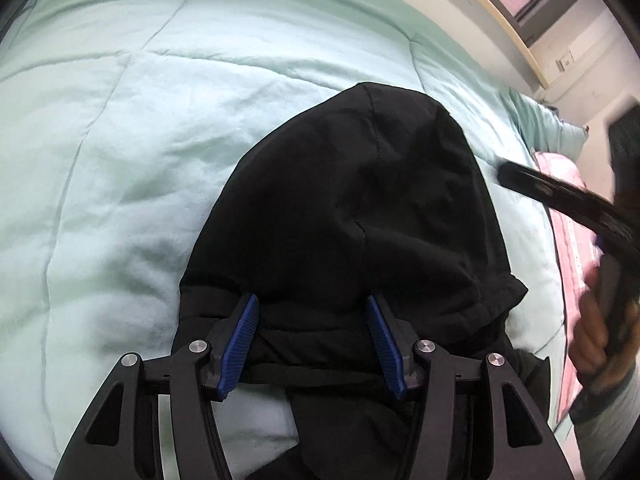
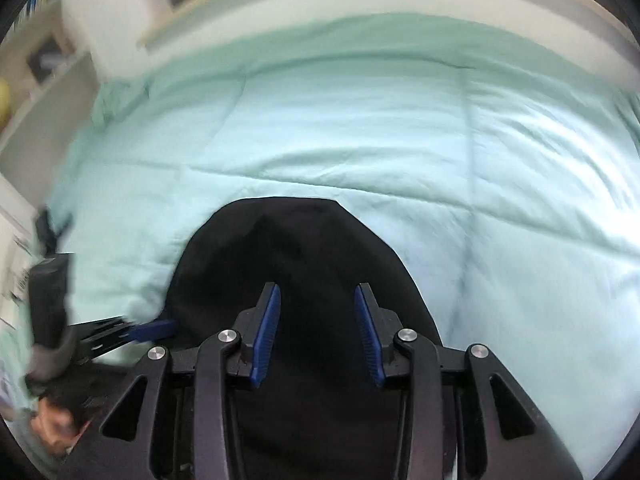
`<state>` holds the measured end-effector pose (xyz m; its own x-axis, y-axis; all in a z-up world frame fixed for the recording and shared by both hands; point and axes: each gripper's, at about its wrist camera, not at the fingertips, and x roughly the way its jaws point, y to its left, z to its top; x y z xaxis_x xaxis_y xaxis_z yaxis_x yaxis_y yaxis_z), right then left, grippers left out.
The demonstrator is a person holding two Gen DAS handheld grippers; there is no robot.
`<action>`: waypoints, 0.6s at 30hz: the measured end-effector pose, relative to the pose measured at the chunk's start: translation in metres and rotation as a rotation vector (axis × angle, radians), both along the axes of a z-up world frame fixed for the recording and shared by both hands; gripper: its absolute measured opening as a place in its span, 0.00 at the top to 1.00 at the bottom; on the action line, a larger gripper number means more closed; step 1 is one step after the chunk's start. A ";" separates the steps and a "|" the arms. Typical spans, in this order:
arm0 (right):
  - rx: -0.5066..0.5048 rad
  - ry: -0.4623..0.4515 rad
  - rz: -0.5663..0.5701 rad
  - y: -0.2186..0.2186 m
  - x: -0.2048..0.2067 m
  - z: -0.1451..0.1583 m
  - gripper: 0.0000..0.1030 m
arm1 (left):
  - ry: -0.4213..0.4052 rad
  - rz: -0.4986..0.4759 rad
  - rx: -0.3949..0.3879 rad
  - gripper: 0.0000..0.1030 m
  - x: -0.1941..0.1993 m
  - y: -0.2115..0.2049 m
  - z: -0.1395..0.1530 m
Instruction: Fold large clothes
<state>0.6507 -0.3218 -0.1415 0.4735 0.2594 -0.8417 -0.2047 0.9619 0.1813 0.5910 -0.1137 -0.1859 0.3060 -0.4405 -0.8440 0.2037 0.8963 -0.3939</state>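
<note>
Here, on the pale mint quilt covering the bed, a black hooded garment, hood end rounded and pointing away from both cameras. Seen from the left wrist: left gripper poised over the garment's near part, blue-padded fingers spread wide apart, dark fabric lying between and beneath them, a horizontal fold or hem band running across just at the pads; whether the pads touch the cloth, cannot tell. Nothing pinched between them. Beyond the fingertips, the hood bulging up and away across the quilt, a seam down its middle. To the garment's right in this view, the right gripper as a dark blurred bar, held in a hand, over the quilt's edge near a pink cloth. Seen from the right wrist, blurred by motion: right gripper likewise over the black garment, fingers parted, black fabric filling the gap and spreading out past the tips to a rounded edge on the quilt. No cloth clamped. To the garment's left in this view, the left gripper, one blue pad reaching the garment's side edge, its holder's hand low in the corner. Past the quilt's far edge, a light wooden bed rail and a wall.
</note>
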 end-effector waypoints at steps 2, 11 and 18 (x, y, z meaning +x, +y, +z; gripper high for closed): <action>-0.083 0.085 0.016 0.015 0.023 -0.041 0.61 | -0.004 0.002 -0.003 0.44 -0.004 0.011 -0.003; 0.088 0.089 -0.010 -0.020 0.006 -0.019 0.62 | 0.004 -0.014 -0.027 0.44 -0.001 0.012 0.008; 0.011 0.149 0.024 -0.035 -0.066 -0.044 0.61 | -0.023 -0.018 -0.036 0.44 -0.021 0.029 0.022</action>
